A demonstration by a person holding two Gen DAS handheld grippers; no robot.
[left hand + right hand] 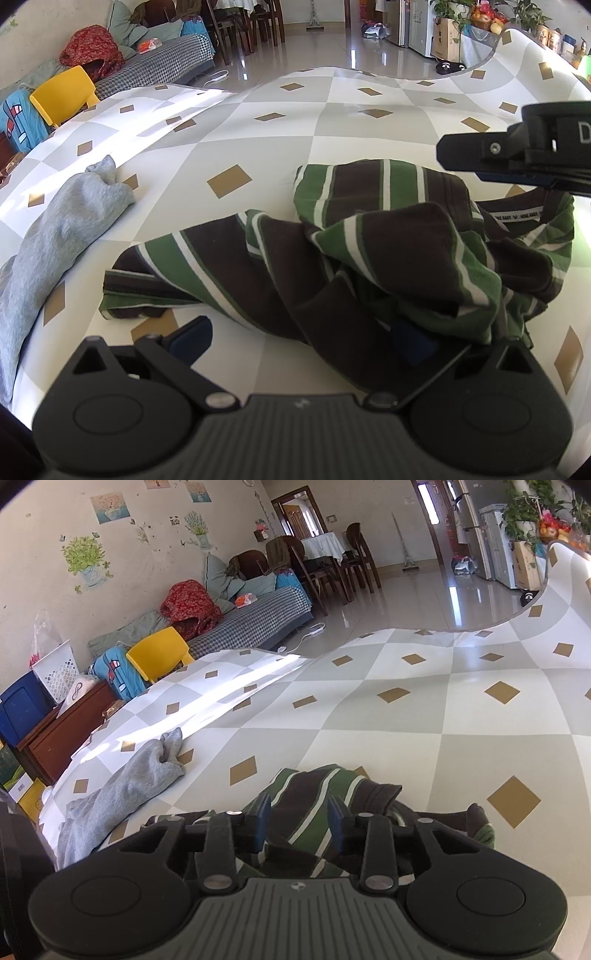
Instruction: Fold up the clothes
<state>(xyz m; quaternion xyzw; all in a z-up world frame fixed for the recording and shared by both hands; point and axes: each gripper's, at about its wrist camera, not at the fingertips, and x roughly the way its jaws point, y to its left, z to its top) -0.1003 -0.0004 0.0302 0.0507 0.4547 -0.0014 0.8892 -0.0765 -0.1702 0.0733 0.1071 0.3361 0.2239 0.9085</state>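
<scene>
A green, brown and white striped shirt (369, 251) lies crumpled on the checkered tablecloth (258, 147). My left gripper (301, 341) is open wide just above the cloth; its right finger (412, 343) pokes under the shirt's near edge, its left finger (192, 336) stands on bare cloth. My right gripper (491, 162) hovers over the shirt's collar at the far right. In the right wrist view the right gripper (299, 821) is open, with the striped shirt (314, 797) below and between the fingers, not pinched.
A grey garment (62, 229) lies at the table's left, also in the right wrist view (122, 794). The tablecloth's far edge (332, 70) drops to a tiled floor. A yellow chair (62, 92) and a sofa stand beyond the left edge.
</scene>
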